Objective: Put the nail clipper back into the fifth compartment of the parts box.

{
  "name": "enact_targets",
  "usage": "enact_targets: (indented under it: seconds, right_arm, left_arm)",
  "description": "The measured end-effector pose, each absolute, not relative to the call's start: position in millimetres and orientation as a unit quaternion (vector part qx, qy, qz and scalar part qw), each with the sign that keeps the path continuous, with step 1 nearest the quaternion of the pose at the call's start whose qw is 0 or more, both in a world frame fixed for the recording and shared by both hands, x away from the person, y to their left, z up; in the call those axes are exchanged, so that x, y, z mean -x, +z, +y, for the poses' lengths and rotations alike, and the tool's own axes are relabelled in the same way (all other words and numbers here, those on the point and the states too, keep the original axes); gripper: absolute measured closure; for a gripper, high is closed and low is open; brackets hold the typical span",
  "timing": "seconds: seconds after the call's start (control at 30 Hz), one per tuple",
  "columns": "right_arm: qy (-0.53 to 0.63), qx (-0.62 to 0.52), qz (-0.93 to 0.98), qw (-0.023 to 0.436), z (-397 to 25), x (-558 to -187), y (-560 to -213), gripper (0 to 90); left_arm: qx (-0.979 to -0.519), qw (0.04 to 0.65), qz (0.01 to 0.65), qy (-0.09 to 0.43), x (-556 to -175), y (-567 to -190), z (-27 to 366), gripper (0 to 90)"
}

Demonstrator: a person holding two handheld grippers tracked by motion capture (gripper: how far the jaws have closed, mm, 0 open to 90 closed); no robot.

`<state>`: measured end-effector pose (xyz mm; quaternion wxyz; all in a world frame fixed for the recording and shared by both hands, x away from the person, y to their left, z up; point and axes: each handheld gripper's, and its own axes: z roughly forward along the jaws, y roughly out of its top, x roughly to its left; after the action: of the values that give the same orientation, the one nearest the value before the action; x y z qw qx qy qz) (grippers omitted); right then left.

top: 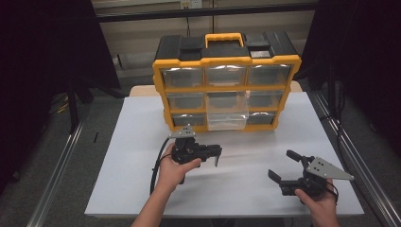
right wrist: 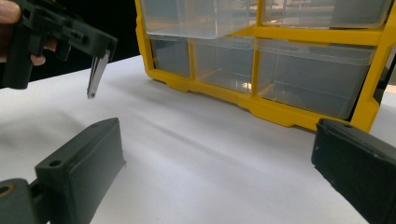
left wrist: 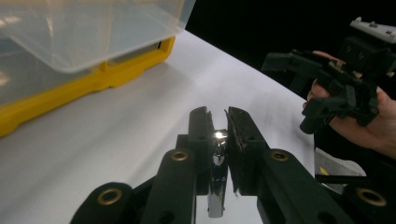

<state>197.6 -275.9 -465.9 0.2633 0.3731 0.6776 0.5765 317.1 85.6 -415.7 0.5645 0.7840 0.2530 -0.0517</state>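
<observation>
Nail clippers [left wrist: 217, 182], a small shiny metal pair, hang clamped in the left claw [top: 216, 152] above the middle of the desk [top: 132, 142]. Right claw [top: 283, 166] gapes wide and holds nothing near the desk's front right corner. Organizer box [top: 227, 61] stands at the back edge, its centre drawer [top: 228, 111] pulled out.

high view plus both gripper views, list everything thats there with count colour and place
organiser cabinet: one, yellow frame, black top, far middle of table
handle: one, yellow, on cabinet top
drawers: nine, clear, three rows of three
open drawer: one, clear, middle column, pulled out
metal piece: one, silvery, thin, hanging from left gripper's jaws
table: one, white top
left gripper: one, black, left of centre, shut on the metal piece
right gripper: one, black, near right, jaws wide apart
hands: two, one on each gripper
</observation>
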Motion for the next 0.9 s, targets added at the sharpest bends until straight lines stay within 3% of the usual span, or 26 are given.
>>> enact_targets:
  seconds: [0.9]
  right_arm:
    - [0.577,-0.376,0.676,0.263,-277.4,-198.7,-466.4,1.4]
  left_arm:
    - [-0.784,0.573,0.235,-0.035,-328.6,-374.0,87.9,80.8]
